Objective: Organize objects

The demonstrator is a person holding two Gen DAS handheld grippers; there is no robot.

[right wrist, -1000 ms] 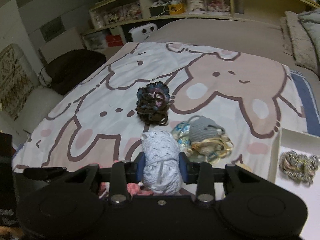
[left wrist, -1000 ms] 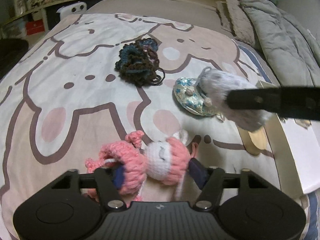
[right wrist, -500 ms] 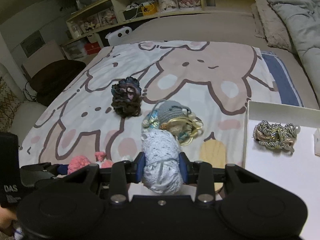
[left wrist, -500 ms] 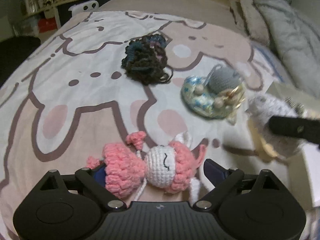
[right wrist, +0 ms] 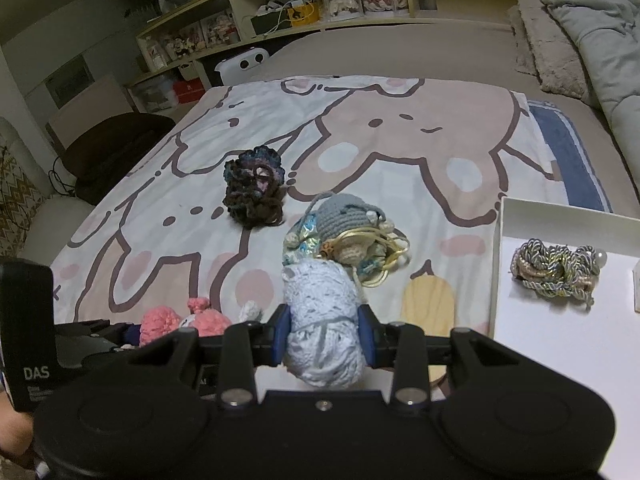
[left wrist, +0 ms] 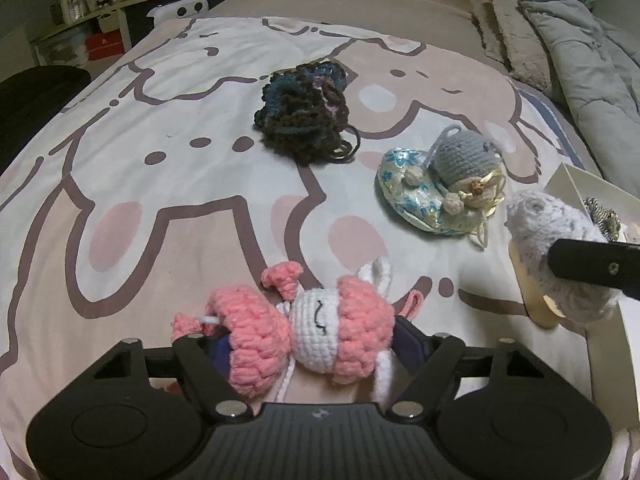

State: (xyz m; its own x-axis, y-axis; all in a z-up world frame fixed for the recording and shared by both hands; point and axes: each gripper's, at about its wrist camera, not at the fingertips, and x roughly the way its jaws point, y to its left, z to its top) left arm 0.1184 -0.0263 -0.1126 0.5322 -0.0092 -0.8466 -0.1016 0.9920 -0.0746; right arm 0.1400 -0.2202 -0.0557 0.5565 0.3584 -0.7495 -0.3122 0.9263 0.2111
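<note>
Bedspread (left wrist: 168,168) carries the loose items. White box (right wrist: 560,340) at right holds a braided cord bundle (right wrist: 554,270). Right gripper (right wrist: 323,334) clamped on pale blue yarn ball (right wrist: 320,320), now nearer the box. Left gripper (left wrist: 316,344) has spread wide since the earlier frame; pink crochet doll (left wrist: 304,328) lies loose between its fingers.

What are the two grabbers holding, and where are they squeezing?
The right gripper squeezes the pale blue crochet bundle across its middle. The left gripper has the pink crochet doll between its fingers; whether it squeezes cannot be told.
</note>
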